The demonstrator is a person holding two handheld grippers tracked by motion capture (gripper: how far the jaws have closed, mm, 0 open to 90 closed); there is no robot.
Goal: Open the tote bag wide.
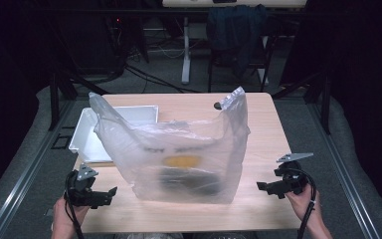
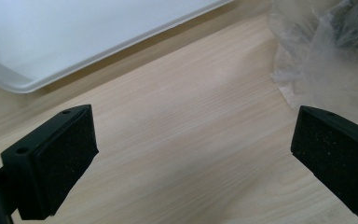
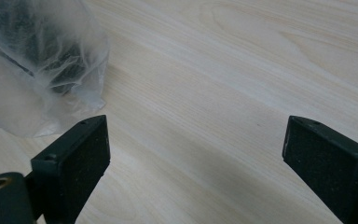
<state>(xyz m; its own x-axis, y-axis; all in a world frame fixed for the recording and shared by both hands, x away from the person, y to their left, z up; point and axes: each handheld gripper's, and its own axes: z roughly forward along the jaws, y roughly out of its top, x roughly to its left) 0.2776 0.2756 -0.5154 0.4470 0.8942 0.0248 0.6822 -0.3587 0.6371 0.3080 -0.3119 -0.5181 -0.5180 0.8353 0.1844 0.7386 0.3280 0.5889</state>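
A translucent plastic bag [image 1: 181, 149] stands upright in the middle of the wooden table [image 1: 258, 149], with dark things and a yellow-orange thing blurred inside it. My left gripper [image 1: 110, 193] is held low at the front left, a short way from the bag's left side, open with bare wood between its jaws. In the left gripper view the bag [image 2: 326, 56] lies at the upper right. My right gripper [image 1: 262, 187] is at the front right, open and empty, pointing toward the bag. The right gripper view has the bag's corner [image 3: 37, 70] at the upper left.
A white tray [image 1: 87, 137] sits at the back left of the table, partly behind the bag; its rim [image 2: 74, 70] crosses the top of the left gripper view. A small dark thing [image 1: 217, 105] lies near the far edge. A chair with a dark jacket [image 1: 236, 30] stands beyond the table.
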